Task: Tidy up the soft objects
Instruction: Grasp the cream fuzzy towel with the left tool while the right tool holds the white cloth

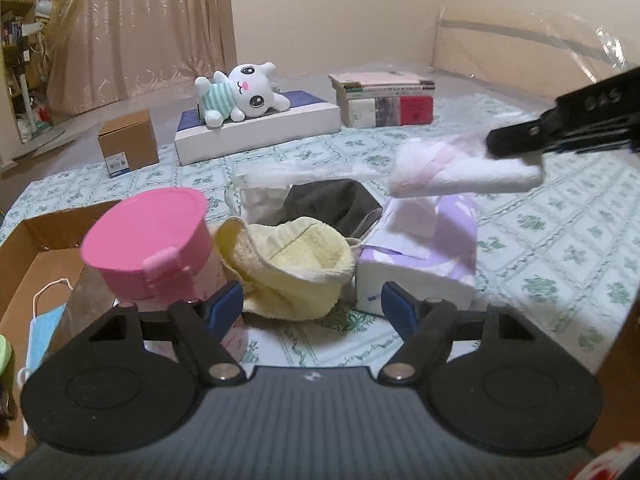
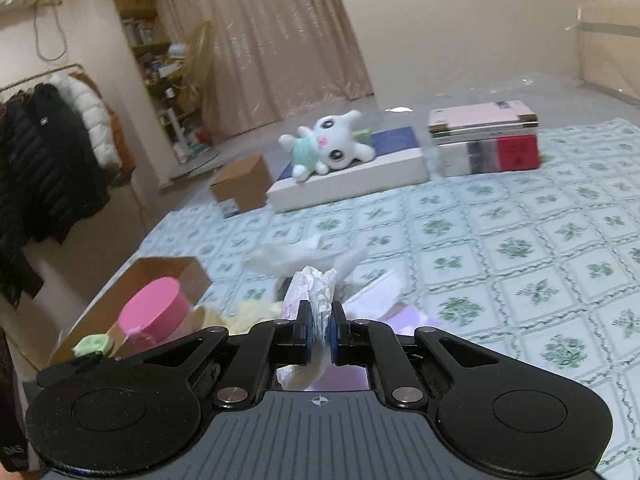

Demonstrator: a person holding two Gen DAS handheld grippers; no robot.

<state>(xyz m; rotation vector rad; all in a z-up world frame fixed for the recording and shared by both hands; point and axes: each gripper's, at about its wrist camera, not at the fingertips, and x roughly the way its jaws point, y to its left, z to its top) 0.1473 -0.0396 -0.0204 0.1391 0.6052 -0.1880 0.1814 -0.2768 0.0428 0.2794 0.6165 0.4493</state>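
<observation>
Between shut pads [image 2: 305,326], crinkled white tissue [image 2: 316,292]

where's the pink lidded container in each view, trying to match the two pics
Left wrist view: the pink lidded container is at lower left, close to the camera, partly behind the left gripper, beside the yellow towel.
Right wrist view: it is at lower left, in front of the open cardboard box.
Shared landmark: the white plush toy lying on the flat white box at the far end.
</observation>
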